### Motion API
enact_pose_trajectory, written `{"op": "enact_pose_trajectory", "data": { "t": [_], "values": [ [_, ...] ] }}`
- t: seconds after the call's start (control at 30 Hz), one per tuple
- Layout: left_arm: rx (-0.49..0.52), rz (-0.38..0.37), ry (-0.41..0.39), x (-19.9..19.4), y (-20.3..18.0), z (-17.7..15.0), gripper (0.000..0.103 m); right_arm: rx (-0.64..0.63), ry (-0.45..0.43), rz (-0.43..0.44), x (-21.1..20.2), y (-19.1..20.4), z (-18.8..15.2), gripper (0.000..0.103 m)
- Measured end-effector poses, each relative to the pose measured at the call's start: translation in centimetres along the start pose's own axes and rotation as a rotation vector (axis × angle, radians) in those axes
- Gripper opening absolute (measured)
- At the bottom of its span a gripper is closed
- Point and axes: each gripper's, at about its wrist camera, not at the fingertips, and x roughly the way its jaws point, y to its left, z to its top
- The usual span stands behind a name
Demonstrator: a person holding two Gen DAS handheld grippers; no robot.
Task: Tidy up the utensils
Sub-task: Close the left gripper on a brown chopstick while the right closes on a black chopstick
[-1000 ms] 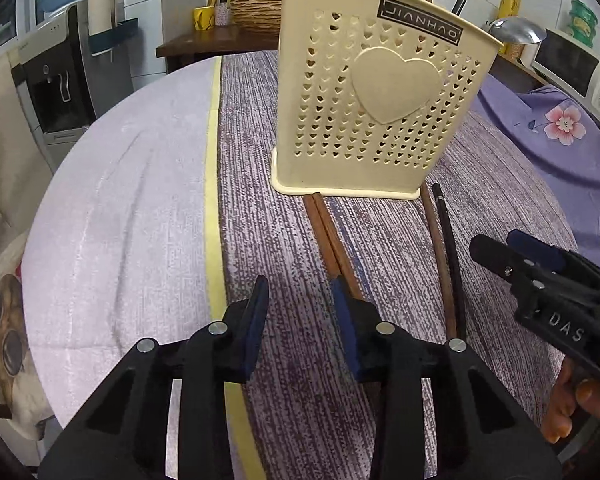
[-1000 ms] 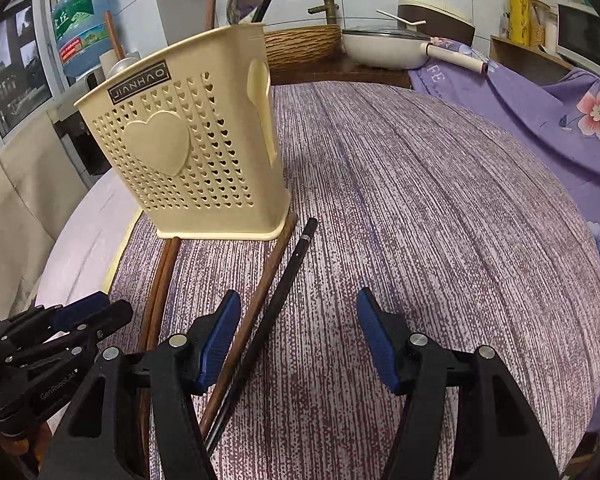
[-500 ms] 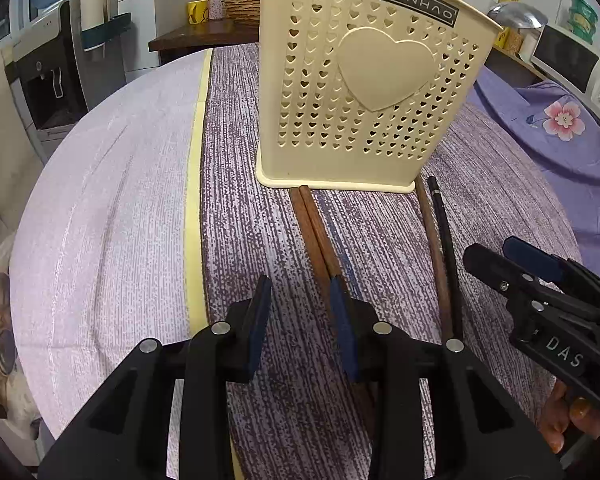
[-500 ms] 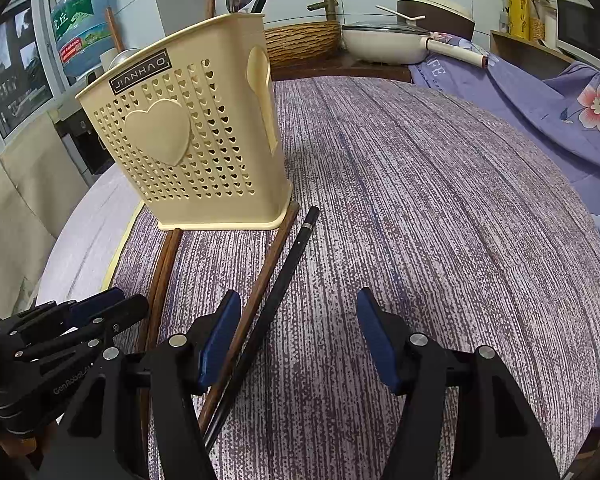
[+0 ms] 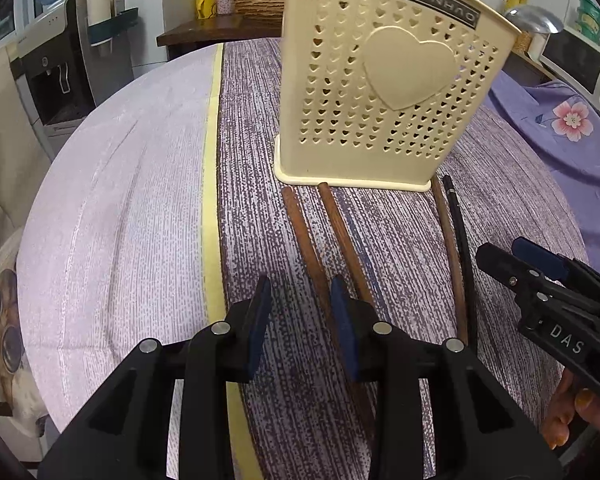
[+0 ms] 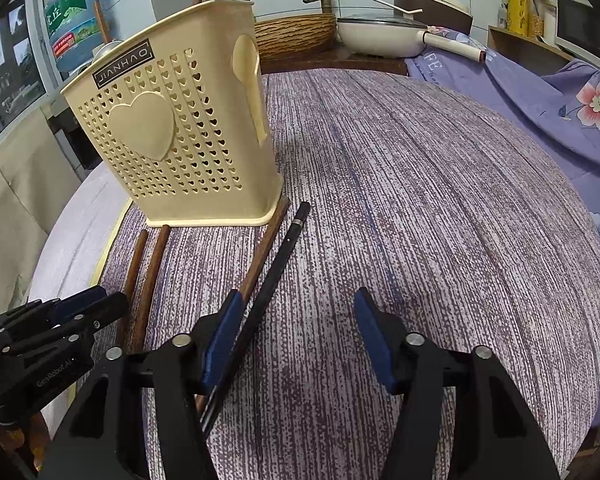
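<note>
A cream perforated utensil holder [image 5: 384, 92] with a heart stands upright on the purple cloth; it also shows in the right wrist view [image 6: 176, 140]. Two brown chopsticks [image 5: 342, 232] lie in front of it, now spread apart at their far ends. A third brown chopstick [image 5: 450, 248] and a black chopstick [image 5: 462, 240] lie to the right. My left gripper [image 5: 300, 292] is open, one brown chopstick between its fingers. My right gripper [image 6: 298, 308] is open wide, the black chopstick [image 6: 278, 264] beside its left finger. Chopsticks stand inside the holder.
A yellow stripe [image 5: 210, 184] runs down the cloth at the left. A floral purple cloth [image 6: 560, 108] covers the right side. A pan [image 6: 384, 34] and wicker basket [image 6: 296, 32] sit on a counter behind. A water dispenser [image 5: 56, 80] stands left.
My left gripper moved forward and left, closer to the holder. The two left brown chopsticks have spread apart. The right gripper has barely moved.
</note>
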Motion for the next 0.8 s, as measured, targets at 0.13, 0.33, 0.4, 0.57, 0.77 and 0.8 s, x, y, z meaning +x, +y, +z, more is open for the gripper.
{"op": "enact_pose_trajectory", "data": {
  "t": [0.13, 0.33, 0.4, 0.57, 0.77, 0.8],
  "values": [
    [-0.014, 0.007, 0.001, 0.7, 0.1, 0.8, 0.032, 0.007, 0.017, -0.014, 0.9, 0.1, 0.7, 0.043],
    [-0.017, 0.024, 0.007, 1.7, 0.3, 2.3, 0.032, 0.031, 0.048, -0.03, 3.0, 0.3, 1.7, 0.028],
    [-0.016, 0.032, 0.005, 2.0, 0.3, 2.7, 0.032, 0.03, 0.045, -0.047, 3.4, 0.5, 2.0, 0.024],
    [-0.036, 0.046, -0.002, 2.5, 0.7, 3.5, 0.026, 0.048, 0.036, -0.081, 4.3, 0.3, 2.9, 0.015],
    [-0.054, 0.066, -0.014, 3.0, 0.7, 4.0, 0.019, 0.046, 0.015, -0.118, 5.1, 0.6, 3.4, 0.012],
    [-0.055, 0.068, -0.016, 3.0, 0.6, 4.0, 0.019, 0.043, 0.01, -0.123, 5.1, 0.7, 3.4, 0.012]
  ]
}}
